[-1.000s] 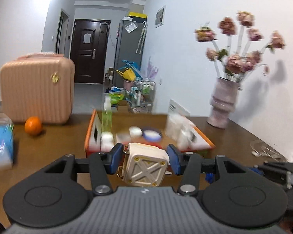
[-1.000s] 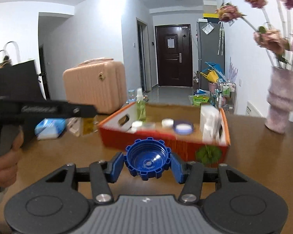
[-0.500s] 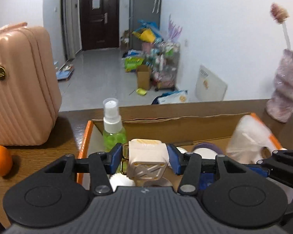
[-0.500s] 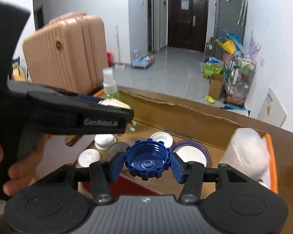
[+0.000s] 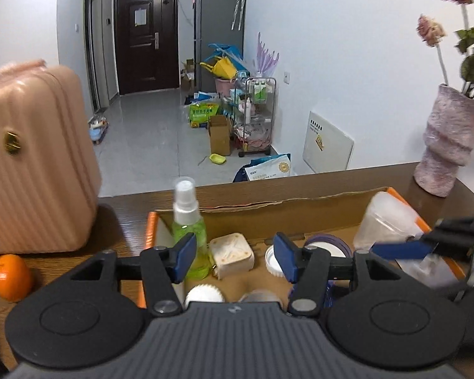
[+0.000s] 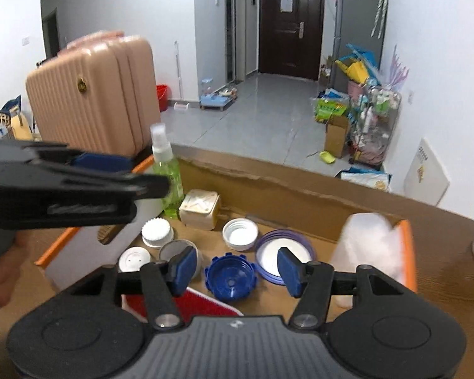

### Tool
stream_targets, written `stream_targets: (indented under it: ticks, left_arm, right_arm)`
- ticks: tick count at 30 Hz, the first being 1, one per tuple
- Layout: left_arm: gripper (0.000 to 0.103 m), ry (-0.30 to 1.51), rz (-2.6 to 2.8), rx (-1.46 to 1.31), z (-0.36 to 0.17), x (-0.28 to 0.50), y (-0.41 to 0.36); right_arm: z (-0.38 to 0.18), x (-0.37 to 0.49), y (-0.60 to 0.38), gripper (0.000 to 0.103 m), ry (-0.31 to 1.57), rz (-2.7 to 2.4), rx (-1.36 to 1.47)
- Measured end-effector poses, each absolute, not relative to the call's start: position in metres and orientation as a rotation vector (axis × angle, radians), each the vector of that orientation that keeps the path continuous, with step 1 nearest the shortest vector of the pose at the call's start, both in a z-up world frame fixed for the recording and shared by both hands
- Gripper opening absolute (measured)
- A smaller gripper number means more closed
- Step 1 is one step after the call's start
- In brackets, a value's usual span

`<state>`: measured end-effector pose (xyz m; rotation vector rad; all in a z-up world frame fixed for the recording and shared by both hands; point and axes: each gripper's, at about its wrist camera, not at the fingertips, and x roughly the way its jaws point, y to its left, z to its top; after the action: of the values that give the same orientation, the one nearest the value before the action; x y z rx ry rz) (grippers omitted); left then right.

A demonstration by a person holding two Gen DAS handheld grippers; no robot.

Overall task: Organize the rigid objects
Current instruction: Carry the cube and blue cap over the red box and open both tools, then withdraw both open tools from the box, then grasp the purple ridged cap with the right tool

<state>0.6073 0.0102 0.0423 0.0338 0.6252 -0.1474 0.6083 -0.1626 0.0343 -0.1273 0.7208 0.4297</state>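
Home hallway, front door (image 5: 146, 36), fridge (image 5: 218, 28), suitcase (image 5: 36, 161), cluttered floor

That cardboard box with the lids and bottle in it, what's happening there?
A person is sorting small hard items into the cardboard box with a hand-held gripper in each hand. The left gripper is opening, with a cream square case lying in the box beside the green spray bottle, clear of its pads. The right gripper is opening too, and the blue cap lies on the box floor among white lids, no longer pinched.
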Motion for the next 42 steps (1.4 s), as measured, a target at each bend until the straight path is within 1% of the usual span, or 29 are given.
stream_targets:
  ticks: [2,5,8,11,12,13,15,17,19,22,24,27,29,34,39,42]
  left_arm:
    - [0.061,0.616,-0.147,0.017,0.056,0.584,0.018]
    - [0.062,0.604,-0.145,0.009,0.071,0.535,0.029]
    - [0.073,0.564,-0.136,0.027,0.086,0.478,0.037]
    - [0.077,0.507,-0.131,0.044,0.097,0.415,0.041]
    - [0.080,0.488,-0.129,0.047,0.100,0.393,0.043]
    - [0.080,0.472,-0.128,0.039,0.099,0.370,0.045]
    - [0.081,0.467,-0.132,0.027,0.091,0.327,0.046]
    - [0.084,0.456,-0.127,0.039,0.075,0.284,0.040]
    - [0.084,0.456,-0.113,0.053,0.055,0.245,0.035]
    - [0.085,0.468,-0.098,0.010,0.031,0.195,0.033]
    - [0.089,0.471,-0.086,-0.023,0.019,0.169,0.035]
    - [0.090,0.485,-0.087,-0.004,0.008,0.152,0.031]
    - [0.090,0.480,-0.088,0.007,0.008,0.148,0.032]
    - [0.093,0.442,-0.087,-0.038,0.011,0.144,0.040]
    - [0.093,0.472,-0.073,-0.066,0.001,0.158,0.049]
    - [0.093,0.474,-0.075,-0.058,-0.002,0.176,0.056]
  right_arm:
    - [0.051,0.589,-0.173,0.056,0.699,0.417,-0.128]
    - [0.073,0.548,-0.195,0.060,0.639,0.427,-0.114]
    - [0.088,0.498,-0.216,0.060,0.597,0.392,-0.112]
    - [0.099,0.439,-0.235,0.061,0.541,0.382,-0.079]
    - [0.102,0.421,-0.239,0.063,0.519,0.381,-0.073]
    - [0.103,0.399,-0.244,0.065,0.493,0.380,-0.070]
    - [0.099,0.355,-0.250,0.071,0.447,0.368,-0.058]
    - [0.087,0.316,-0.252,0.072,0.419,0.370,-0.044]
    - [0.068,0.280,-0.252,0.075,0.422,0.359,-0.036]
    - [0.039,0.234,-0.246,0.075,0.439,0.314,-0.049]
    - [0.025,0.213,-0.246,0.078,0.452,0.308,-0.018]
    - [0.013,0.201,-0.242,0.078,0.504,0.311,-0.028]
    - [0.011,0.201,-0.238,0.078,0.505,0.275,-0.051]
    - [0.013,0.206,-0.229,0.079,0.485,0.267,-0.037]
    - [0.007,0.227,-0.214,0.079,0.505,0.282,-0.031]
    - [-0.002,0.254,-0.201,0.079,0.538,0.296,-0.023]
